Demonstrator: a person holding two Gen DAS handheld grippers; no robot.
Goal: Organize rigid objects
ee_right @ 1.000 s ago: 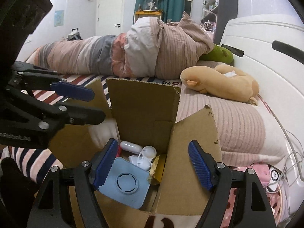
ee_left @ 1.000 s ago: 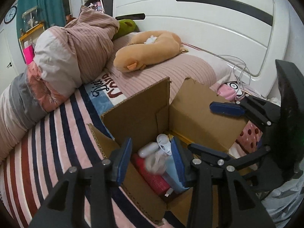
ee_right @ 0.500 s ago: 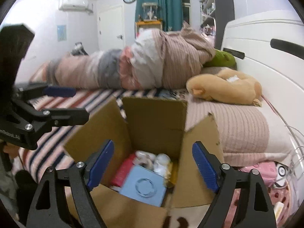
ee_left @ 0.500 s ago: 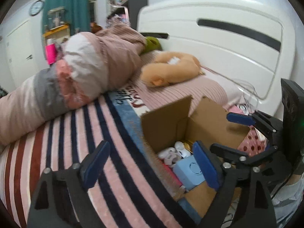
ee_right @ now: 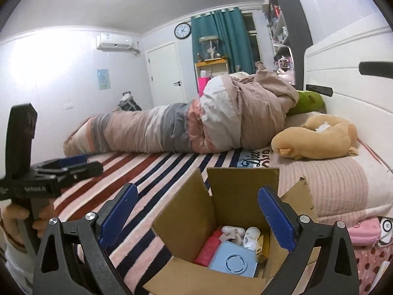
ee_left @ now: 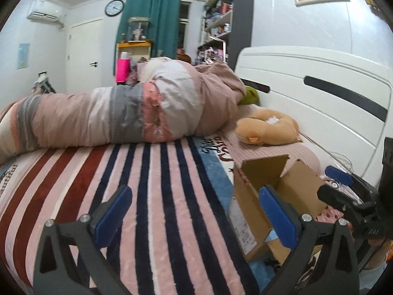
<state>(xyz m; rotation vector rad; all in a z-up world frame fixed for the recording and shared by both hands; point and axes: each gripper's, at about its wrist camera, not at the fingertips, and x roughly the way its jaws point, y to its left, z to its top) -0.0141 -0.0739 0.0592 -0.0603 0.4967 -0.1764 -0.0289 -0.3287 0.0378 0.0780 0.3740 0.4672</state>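
An open cardboard box (ee_right: 235, 196) stands on the striped bed, also in the left wrist view (ee_left: 248, 211). Inside lie a light blue square box (ee_right: 233, 260), a red item (ee_right: 208, 248) and small white items (ee_right: 245, 236). My right gripper (ee_right: 196, 216) is open and empty, raised above the box's near side. My left gripper (ee_left: 196, 213) is open and empty, held over the blanket to the left of the box. Each gripper shows in the other's view, the left one (ee_right: 73, 164) and the right one (ee_left: 343, 184).
A rolled pink and grey duvet (ee_left: 122, 115) lies across the bed. An orange plush pillow (ee_right: 316, 140) and a green plush (ee_right: 307, 100) rest by the white headboard (ee_left: 319, 93). Pink items (ee_right: 363, 228) and a cable lie right of the box. The striped blanket (ee_left: 147, 196) stretches left.
Both grippers have pulled up and back from the box. The left one opened wider and swung left over the blanket; the box now sits lower and smaller in both views.
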